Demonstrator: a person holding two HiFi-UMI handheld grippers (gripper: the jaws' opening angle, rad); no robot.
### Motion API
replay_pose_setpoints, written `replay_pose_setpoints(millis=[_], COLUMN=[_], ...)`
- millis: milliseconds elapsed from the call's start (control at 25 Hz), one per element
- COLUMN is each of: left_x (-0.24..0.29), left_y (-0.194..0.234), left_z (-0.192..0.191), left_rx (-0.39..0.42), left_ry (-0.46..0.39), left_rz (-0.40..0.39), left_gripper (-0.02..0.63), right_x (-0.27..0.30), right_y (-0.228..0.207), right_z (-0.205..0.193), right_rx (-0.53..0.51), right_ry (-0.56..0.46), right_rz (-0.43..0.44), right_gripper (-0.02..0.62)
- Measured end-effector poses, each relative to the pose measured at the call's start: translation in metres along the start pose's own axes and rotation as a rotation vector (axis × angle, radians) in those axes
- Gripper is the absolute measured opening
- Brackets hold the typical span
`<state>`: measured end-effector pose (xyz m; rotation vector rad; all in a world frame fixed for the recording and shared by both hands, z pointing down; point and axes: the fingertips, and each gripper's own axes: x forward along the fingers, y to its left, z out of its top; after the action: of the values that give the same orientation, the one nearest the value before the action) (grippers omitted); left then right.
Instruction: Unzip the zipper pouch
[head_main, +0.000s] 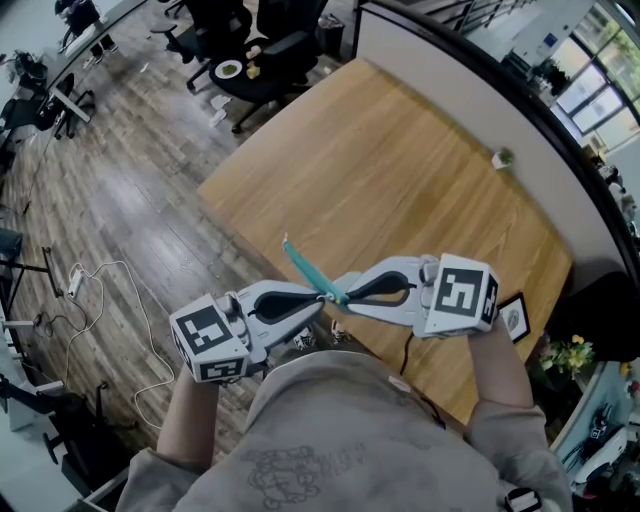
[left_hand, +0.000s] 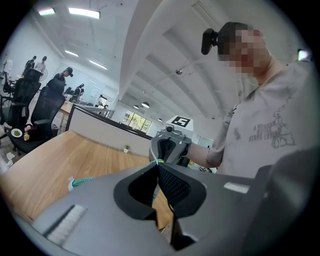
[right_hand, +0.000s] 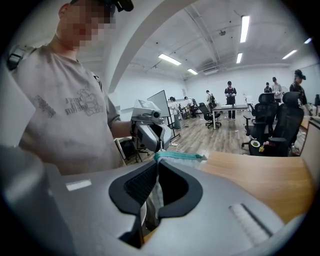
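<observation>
I hold a zipper pouch (head_main: 304, 270) in the air above the near edge of the wooden table (head_main: 400, 190); it has a teal zip edge and a clear body. The two grippers point at each other and meet at its lower end. My left gripper (head_main: 322, 298) is shut, with a small teal bit of the zip line pinched at its tips (left_hand: 157, 163); whether that is the pull I cannot tell. The pouch's far end (left_hand: 80, 181) sticks out to the left. My right gripper (head_main: 347, 294) is shut on the pouch body (right_hand: 177, 156), which runs between its jaws (right_hand: 156, 161).
A small potted plant (head_main: 501, 158) stands by the table's far wall. A framed picture (head_main: 515, 318) and flowers (head_main: 565, 352) are at the right. Office chairs (head_main: 270, 50) stand beyond the table, and a cable (head_main: 110, 300) lies on the floor to the left. People stand far off.
</observation>
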<state>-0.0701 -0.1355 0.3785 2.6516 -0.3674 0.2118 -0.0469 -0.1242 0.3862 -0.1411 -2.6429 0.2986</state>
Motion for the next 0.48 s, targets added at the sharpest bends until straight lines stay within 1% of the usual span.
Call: replay_pose_setpoints(millis=[240, 280, 360, 480], left_x=[-0.003, -0.004, -0.01, -0.028], left_y=[0.007, 0.011, 0.025, 0.048], left_z=[0.007, 0.009, 0.011, 0.014], left_rx=[-0.061, -0.071, -0.1, -0.148], left_ry=[-0.01, -0.015, -0.023, -0.041], left_rz=[0.019, 0.035, 0.092, 0.163], left_gripper=[0.002, 0.002, 0.0, 0.0], right_x=[0.0, 0.0, -0.002, -0.003], right_y=[0.003, 0.003, 0.006, 0.01], right_z=[0.008, 0.01, 0.014, 0.016], right_rx=[-0.016, -0.022, -0.046, -0.064], right_ry=[-0.012, -0.013, -0.013, -0.013], right_rz=[0.0, 0.002, 0.012, 0.012], right_gripper=[0.02, 0.02, 0.018, 0.018])
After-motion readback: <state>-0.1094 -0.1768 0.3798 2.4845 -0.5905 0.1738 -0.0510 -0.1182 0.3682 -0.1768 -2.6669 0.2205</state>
